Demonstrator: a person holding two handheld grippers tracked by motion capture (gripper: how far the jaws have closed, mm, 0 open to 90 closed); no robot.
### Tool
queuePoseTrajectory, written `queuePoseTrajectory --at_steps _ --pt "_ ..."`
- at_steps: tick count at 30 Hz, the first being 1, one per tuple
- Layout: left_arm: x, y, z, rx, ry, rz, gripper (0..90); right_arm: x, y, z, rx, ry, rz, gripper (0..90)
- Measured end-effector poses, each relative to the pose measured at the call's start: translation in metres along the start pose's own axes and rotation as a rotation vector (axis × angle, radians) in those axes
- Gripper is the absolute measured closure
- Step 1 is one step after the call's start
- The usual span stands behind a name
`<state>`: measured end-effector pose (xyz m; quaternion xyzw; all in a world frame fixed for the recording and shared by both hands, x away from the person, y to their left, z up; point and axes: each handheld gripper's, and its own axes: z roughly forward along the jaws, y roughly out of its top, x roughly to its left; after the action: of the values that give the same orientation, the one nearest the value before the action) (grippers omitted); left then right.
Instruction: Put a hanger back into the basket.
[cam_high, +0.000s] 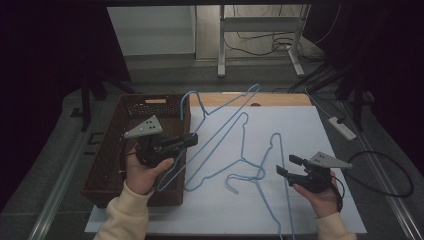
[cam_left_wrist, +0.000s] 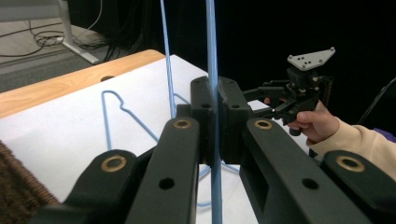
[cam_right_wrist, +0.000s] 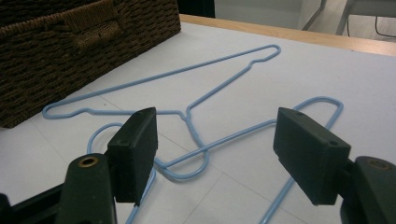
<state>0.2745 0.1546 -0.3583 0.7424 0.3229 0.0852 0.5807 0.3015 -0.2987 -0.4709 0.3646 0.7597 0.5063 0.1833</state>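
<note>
Left gripper (cam_high: 194, 139) is clamped on a light-blue wire hanger (cam_high: 220, 117), jaws pinched right down onto the thin wire, and the high view lays the whole shape out: long axis on a diagonal, from the lower end beside the wicker basket (cam_high: 112, 165) up to the far right, hook curling at the top near the table's wooden edge (cam_high: 280, 99). Its upper part stands over the far end of the white table cover (cam_high: 300, 130), its lower end by the basket's near corner. Switch to the left gripper view and you get what the overhead cannot give: the wire running straight up through the closed black jaws (pads meeting on it, no gap to speak of), with a second strand rising just beside it. Over to the right gripper (cam_high: 289, 167): jaws standing wide apart, nothing between them, hovering near two more blue hangers lying flat. Its own view shows the detail here: the nearer flat hanger (cam_right_wrist: 187, 88) with notched shoulders and a twisted neck, its hook looping over the wire of the other hanger (cam_right_wrist: 299, 116). Basket is dark brown woven wicker with a handle slot; the cover looks smooth and matte.
</note>
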Motion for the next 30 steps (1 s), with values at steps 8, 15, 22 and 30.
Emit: queuePoseTrajectory --at_steps 8,15,22,30 --pt "0.008 0.0 -0.01 -0.006 0.031 0.003 86.6 0.0 -0.001 0.0 0.005 -0.005 0.001 31.4" --pt "0.017 0.0 -0.02 -0.009 0.047 -0.001 86.6 -0.001 -0.001 0.0 0.006 -0.008 0.003 31.4" --pt "0.026 -0.001 -0.028 -0.008 0.067 -0.008 86.6 -0.002 -0.002 0.001 0.007 -0.009 0.0 31.3" --pt "0.036 -0.004 -0.037 -0.006 0.103 -0.014 86.6 -0.002 -0.002 0.001 0.009 -0.011 -0.003 31.4"
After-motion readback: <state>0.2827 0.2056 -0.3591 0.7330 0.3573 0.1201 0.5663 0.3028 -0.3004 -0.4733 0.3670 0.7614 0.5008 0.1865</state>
